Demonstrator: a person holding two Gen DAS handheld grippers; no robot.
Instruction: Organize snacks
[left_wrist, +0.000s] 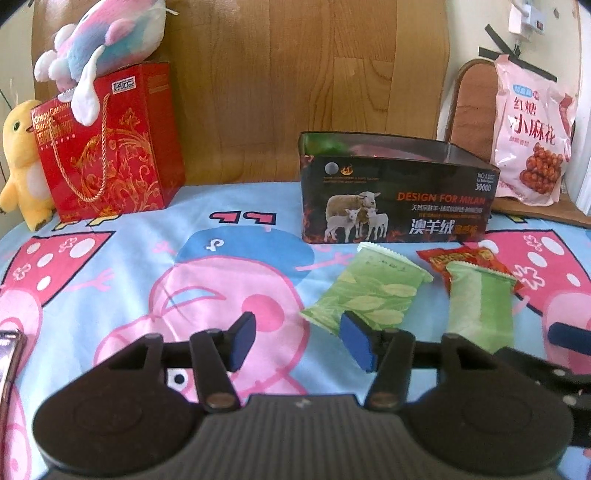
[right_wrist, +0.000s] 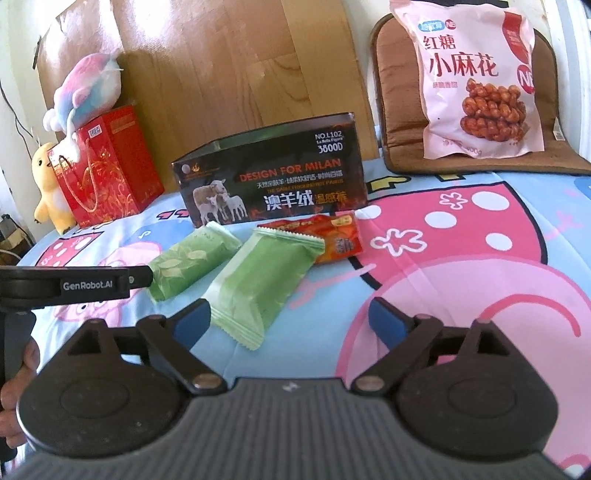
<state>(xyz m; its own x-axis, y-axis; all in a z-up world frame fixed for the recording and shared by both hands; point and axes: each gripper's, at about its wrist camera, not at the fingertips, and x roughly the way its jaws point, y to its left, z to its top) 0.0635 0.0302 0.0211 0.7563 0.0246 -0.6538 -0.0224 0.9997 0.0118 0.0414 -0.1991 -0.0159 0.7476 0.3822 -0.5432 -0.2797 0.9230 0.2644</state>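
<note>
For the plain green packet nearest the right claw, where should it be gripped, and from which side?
Grip the plain green packet across its puffed middle, coming from the near end, where the open right claw already points along it. It lies flat with its sealed crimped ends near and far, so the long side edges suit the pads. Its far end overlaps the red packet.

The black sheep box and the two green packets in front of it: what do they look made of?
Black sheep box: probably tin or glossy coated card; thin rim, shiny inner wall.
Leaf-print green packet and plain green packet: soft matte plastic film, judging by crimped, serrated end seals and pillow shape.
</note>
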